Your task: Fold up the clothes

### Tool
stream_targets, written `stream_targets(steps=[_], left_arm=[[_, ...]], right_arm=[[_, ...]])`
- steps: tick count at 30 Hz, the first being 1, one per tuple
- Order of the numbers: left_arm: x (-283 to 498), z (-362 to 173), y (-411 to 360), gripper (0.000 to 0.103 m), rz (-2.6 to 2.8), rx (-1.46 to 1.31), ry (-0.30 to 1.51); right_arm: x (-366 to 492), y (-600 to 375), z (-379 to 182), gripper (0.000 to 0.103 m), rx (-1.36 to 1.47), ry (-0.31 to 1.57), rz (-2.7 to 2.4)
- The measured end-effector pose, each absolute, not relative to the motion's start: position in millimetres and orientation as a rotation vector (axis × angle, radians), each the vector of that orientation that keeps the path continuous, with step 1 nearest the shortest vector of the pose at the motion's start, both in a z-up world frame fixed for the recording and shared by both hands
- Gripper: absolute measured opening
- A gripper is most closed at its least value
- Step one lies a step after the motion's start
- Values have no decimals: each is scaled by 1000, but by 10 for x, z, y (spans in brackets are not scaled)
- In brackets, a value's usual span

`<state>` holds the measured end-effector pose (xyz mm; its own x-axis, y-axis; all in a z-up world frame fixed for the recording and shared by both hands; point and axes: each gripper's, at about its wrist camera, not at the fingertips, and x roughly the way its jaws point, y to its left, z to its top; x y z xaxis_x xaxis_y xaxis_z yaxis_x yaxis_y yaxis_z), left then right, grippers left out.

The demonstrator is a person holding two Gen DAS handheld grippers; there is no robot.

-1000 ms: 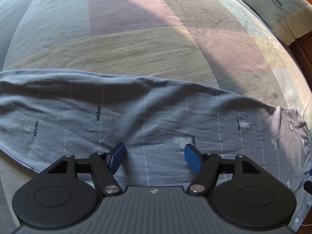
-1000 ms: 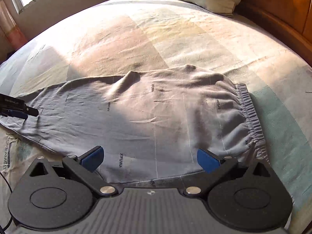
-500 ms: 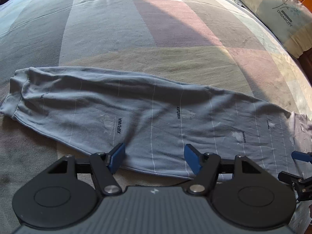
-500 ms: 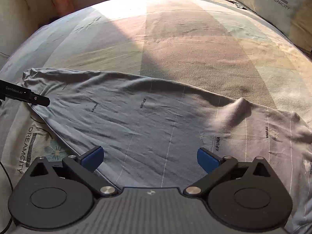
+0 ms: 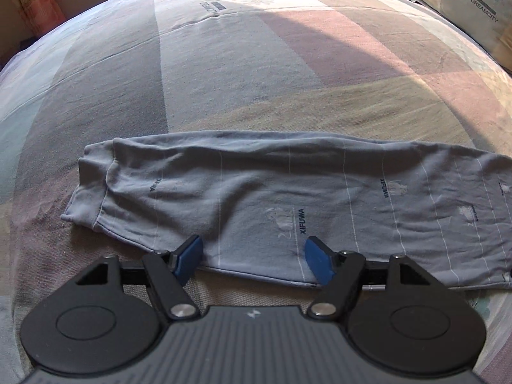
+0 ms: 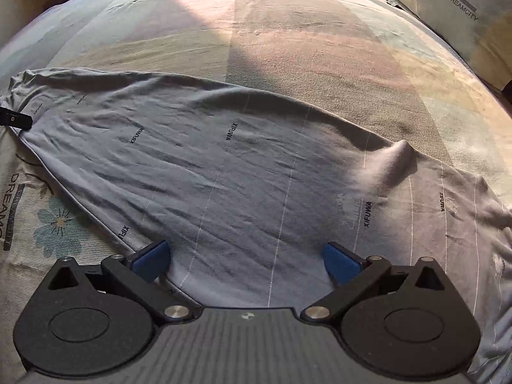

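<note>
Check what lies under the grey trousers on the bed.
The grey trousers lie flat on the patchwork bedsheet, which shows all around them. Anything between them and the sheet is covered.

— What do we see of the trousers [image 5: 288, 198]?
— We see them grey-blue, pinstriped, printed XIFUWA, lying flat and lengthwise across the bed [image 5: 224, 80], legs stacked, cuffs at left, lightly wrinkled.
</note>
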<state>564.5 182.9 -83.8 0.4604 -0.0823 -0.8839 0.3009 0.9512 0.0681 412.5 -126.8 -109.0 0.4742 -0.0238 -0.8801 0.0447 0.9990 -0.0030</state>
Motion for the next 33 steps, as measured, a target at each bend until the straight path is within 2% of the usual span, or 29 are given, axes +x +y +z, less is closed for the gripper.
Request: stream_targets(steps=[2,7,11,14,16,20,27,33], left_arm=[[5739,-807,1750,72,-261,249,1021],[5877,-925,1703,73,-278,259,1029],[5841,-961,1998,83,-203,154,1071],[5895,-893,2026,82,-164,123,1107],[5959,-799,1910,76,-174,101,1109],[6065,-627,1502,78,-372,-18,1056],[6179,-861,1116,78,-455,-110,1109],[6250,-905,1317,78,-425,-70,1083]], right_arm=[[4117,-1269,-1092,103,21,1072,-42],[4126,-1237,-1097,103,12,1070,-48],[4130,-1239,-1094,103,13,1073,-45],[4122,-1239,-1099,103,12,1069,-45],[4119,-1234,-1102,103,11,1066,-47],[4113,-1221,-1108,103,9,1059,-52],[4123,-1232,-1099,103,10,1068,-48],[4096,-1235,-1109,103,6,1049,-41]])
